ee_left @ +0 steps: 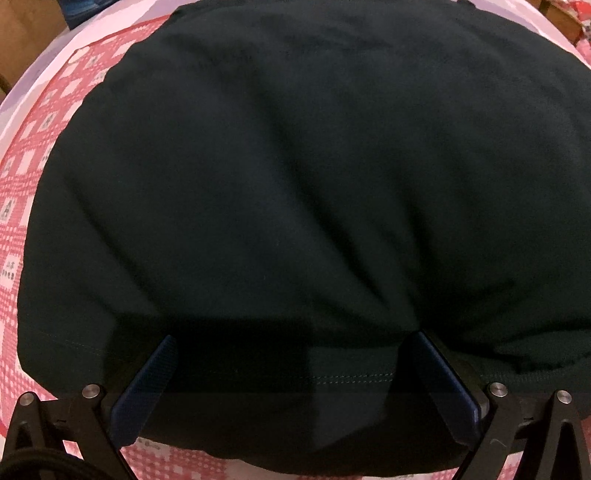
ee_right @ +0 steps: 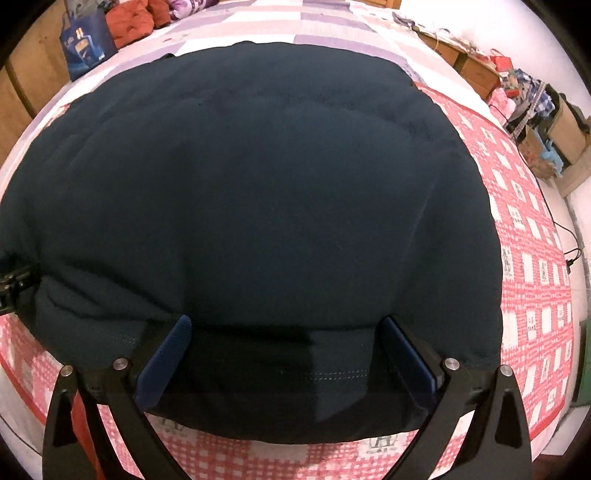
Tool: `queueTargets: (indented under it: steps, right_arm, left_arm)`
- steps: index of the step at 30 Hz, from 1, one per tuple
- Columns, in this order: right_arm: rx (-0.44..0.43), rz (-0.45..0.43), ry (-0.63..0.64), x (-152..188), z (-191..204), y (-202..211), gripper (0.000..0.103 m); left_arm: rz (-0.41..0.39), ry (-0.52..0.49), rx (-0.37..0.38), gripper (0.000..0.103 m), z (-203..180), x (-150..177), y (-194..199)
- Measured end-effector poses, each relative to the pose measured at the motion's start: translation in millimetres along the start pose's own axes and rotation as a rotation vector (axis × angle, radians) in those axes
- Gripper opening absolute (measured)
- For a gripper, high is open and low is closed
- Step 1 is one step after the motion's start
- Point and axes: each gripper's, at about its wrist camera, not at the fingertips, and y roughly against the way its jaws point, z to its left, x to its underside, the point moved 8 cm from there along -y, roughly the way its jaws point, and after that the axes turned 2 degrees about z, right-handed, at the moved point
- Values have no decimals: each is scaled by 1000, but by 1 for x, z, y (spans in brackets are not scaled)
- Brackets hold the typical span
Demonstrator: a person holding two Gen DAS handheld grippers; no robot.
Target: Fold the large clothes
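Observation:
A large dark navy garment (ee_left: 295, 184) lies spread flat on a pink checked bedspread (ee_left: 26, 206). It also fills the right wrist view (ee_right: 258, 192). My left gripper (ee_left: 291, 341) is open, its blue-padded fingers (ee_left: 147, 384) wide apart over the garment's stitched near hem (ee_left: 347, 378). My right gripper (ee_right: 286, 325) is open too, its fingers (ee_right: 166, 358) set over the same hem (ee_right: 332, 374) further to the right. Neither holds the cloth. The left gripper's frame (ee_right: 14, 284) shows at the left edge of the right wrist view.
The bedspread (ee_right: 528, 280) shows around the garment, with a lilac and white patchwork cover (ee_right: 314, 29) beyond. A blue bag (ee_right: 86, 42) and red cushions (ee_right: 129, 22) stand at the far left. Boxes and clutter (ee_right: 535, 107) line the right side of the bed.

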Motion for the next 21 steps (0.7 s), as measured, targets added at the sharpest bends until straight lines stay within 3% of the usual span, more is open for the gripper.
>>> queueTargets:
  steps: [4, 8, 12, 16, 21]
  right_arm:
    - [7, 8, -2, 0, 1, -2, 103]
    - [9, 10, -4, 1, 0, 1, 103]
    - [-23, 63, -43, 9, 7, 24, 103]
    - [-27, -5, -64, 34, 25, 87, 103]
    - [-76, 40, -172, 87, 50, 183, 103]
  left_arm:
    - [-42, 44, 0, 103, 1, 1, 1]
    - [27, 93, 5, 103, 2, 4, 4]
    - [88, 121, 70, 103, 3, 15, 26]
    - [37, 33, 40, 103, 1, 43, 93]
    - [43, -31, 35, 103, 0, 94, 197]
